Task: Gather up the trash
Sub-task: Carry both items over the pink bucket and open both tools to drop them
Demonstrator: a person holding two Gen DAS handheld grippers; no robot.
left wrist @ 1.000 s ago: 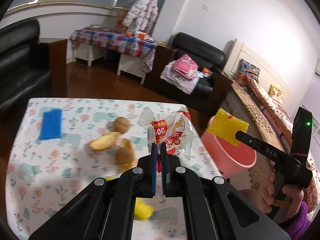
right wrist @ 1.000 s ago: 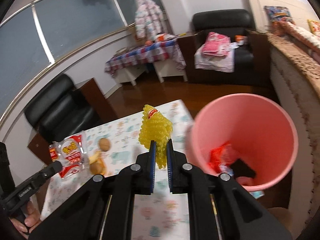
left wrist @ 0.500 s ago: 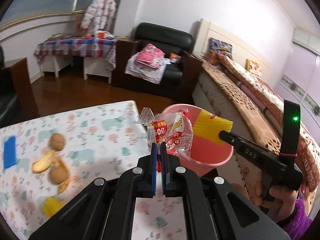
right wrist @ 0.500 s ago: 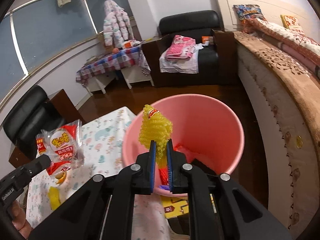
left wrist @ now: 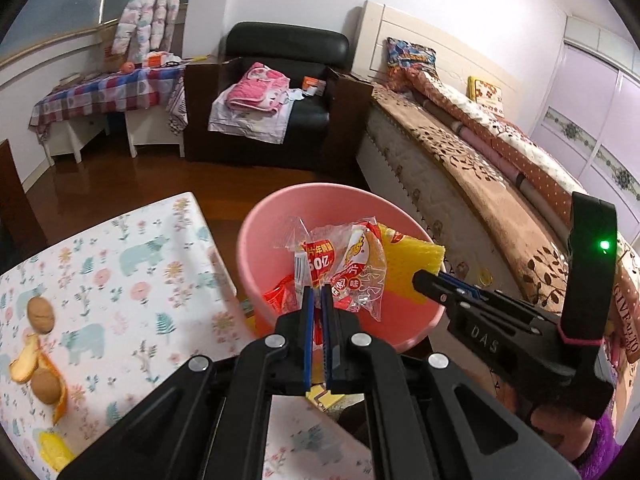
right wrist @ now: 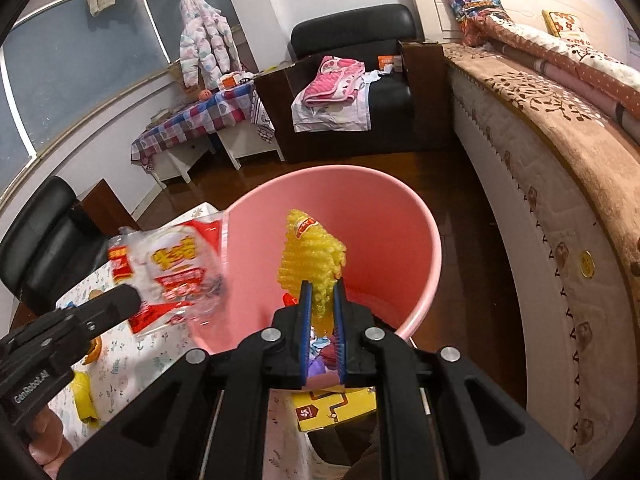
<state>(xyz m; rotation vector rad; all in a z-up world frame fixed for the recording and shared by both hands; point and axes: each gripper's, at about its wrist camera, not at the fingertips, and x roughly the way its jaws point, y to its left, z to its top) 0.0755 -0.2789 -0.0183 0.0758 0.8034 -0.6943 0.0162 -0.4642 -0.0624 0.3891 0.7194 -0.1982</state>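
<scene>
A pink bucket (left wrist: pixel 256 240) (right wrist: pixel 404 216) stands on the floor beside the table. My left gripper (left wrist: pixel 316 294) is shut on a clear snack wrapper with red print (left wrist: pixel 344 268), held over the bucket's mouth; from the right wrist view that wrapper (right wrist: pixel 172 264) hangs at the bucket's left rim. My right gripper (right wrist: pixel 320 292) is shut on a yellow foam net (right wrist: pixel 310 256), also above the bucket; the left wrist view shows the net (left wrist: pixel 408 264) just right of the wrapper. Red trash (left wrist: pixel 280 294) lies at the bucket's bottom.
The table with a floral cloth (left wrist: pixel 132 280) still carries walnuts (left wrist: pixel 40 314), orange peel (left wrist: pixel 24 364) and a yellow scrap (left wrist: pixel 54 446). A yellow box (right wrist: pixel 340 404) lies by the bucket's foot. A bed (right wrist: pixel 560 184) runs along the right; a black armchair (left wrist: pixel 280 92) stands behind.
Both grippers have swung from over the table to above the pink bucket, each still holding its piece. The wrapper and the foam net now hang side by side over the bucket.
</scene>
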